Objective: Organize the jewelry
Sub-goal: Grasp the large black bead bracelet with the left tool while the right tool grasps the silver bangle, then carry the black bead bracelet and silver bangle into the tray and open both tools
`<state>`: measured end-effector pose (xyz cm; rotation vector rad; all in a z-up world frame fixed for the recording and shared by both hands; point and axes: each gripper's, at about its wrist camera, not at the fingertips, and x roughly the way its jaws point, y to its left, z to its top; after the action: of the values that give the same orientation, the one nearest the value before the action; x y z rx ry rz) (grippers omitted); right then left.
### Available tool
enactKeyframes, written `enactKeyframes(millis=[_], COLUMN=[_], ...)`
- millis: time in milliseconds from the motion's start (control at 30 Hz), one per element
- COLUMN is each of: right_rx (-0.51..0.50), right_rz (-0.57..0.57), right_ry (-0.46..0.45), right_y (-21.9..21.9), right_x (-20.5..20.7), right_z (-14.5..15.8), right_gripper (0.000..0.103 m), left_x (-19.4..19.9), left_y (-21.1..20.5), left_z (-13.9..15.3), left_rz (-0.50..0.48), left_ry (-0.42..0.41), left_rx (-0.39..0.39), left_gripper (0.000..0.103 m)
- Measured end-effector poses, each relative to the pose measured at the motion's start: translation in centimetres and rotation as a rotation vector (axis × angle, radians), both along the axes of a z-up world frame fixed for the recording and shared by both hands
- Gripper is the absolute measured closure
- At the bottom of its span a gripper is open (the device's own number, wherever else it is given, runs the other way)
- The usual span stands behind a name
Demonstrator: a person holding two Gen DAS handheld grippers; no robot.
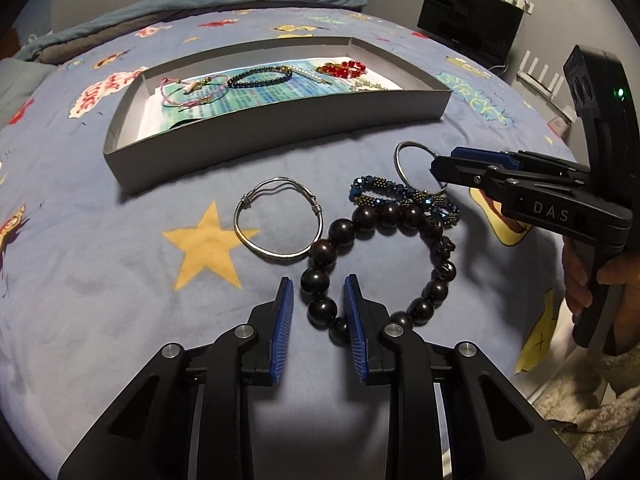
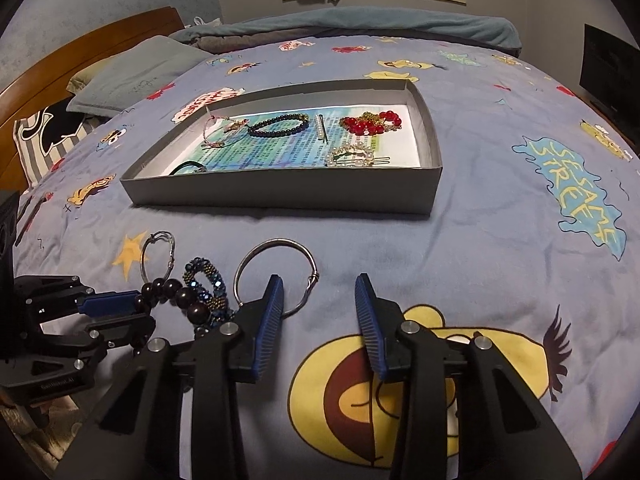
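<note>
While the two grippers are held low over a bed (image 1: 120, 280) covered with a blue cartoon-print spread, the loose jewelry is seen gathered just in front of a shallow grey box (image 1: 276, 136). The left gripper (image 1: 318, 292) is set astride one side of a dark beaded bracelet (image 1: 380, 256): two of its large beads are seen between the blue fingers (image 1: 283, 320), and the right-hand pad lies against the strand, but whether both pads press on it cannot be told. At 10 o'clock from that bracelet a silver wire bangle (image 1: 279, 218) lies flat on the bed, and at 1 o'clock a blue beaded bracelet (image 1: 404, 198) touches it. The right gripper (image 2: 320, 286) is placed over a thin silver ring bangle (image 2: 276, 272); its left finger (image 2: 268, 320) covers the near rim, the other finger stands clear, and no grip can be confirmed. Inside the box a pink cord bracelet (image 2: 220, 132), a dark bead bracelet (image 2: 278, 125), a red bead piece (image 2: 370, 122) and a pearl clip (image 2: 352, 156) are laid on a printed sheet.
</note>
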<state>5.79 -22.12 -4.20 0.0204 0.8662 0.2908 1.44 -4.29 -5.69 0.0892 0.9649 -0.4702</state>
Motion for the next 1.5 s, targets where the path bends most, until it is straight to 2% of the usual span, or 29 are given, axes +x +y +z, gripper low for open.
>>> enactKeyframes(millis=[67, 133, 233, 300, 367, 567, 1000, 1233, 1500], right_rx=[-0.006, -0.015, -0.035, -0.053, -0.065, -0.06, -0.019, -0.015, -0.011], right_rz=[0.0, 0.002, 0.013, 0.032, 0.049, 0.06, 0.035, 0.03, 0.013], right_ry=[0.002, 0.003, 0.009, 0.003, -0.006, -0.044, -0.146, -0.2, -0.215], right_y=[0.2, 0.4, 0.7, 1.0, 1.3, 1.4, 0.6, 0.6, 0.9], right_x=[0.3, 0.7, 0.9, 0.8, 0.7, 0.1, -0.3, 0.7, 3.1], right_z=[-0.1, -0.3, -0.5, -0.6, -0.5, 0.3, 3.5, 5.8, 6.6], right_gripper=[0.07, 0.07, 0.074, 0.086, 0.094, 0.098, 0.098, 0.098, 0.098], left_x=[0.1, 0.2, -0.1, -0.1, -0.2, -0.6, -1.5, -0.6, 2.7], left_y=[-0.5, -0.8, -1.0, -0.7, -0.3, 0.5, 3.1, 4.4, 5.6], left_z=[-0.3, -0.5, -0.5, -0.3, 0.0, 1.3, 6.5, 9.1, 11.9], left_rz=[-0.001, -0.003, -0.01, -0.012, -0.015, -0.019, 0.008, 0.033, 0.07], left_ry=[-0.012, -0.028, -0.054, -0.057, -0.056, -0.082, -0.201, -0.267, -0.316], left_rx=[0.028, 0.053, 0.07, 0.056, 0.032, 0.001, -0.1, -0.086, -0.068], left_gripper=[0.077, 0.085, 0.087, 0.088, 0.088, 0.088, 0.088, 0.088, 0.088])
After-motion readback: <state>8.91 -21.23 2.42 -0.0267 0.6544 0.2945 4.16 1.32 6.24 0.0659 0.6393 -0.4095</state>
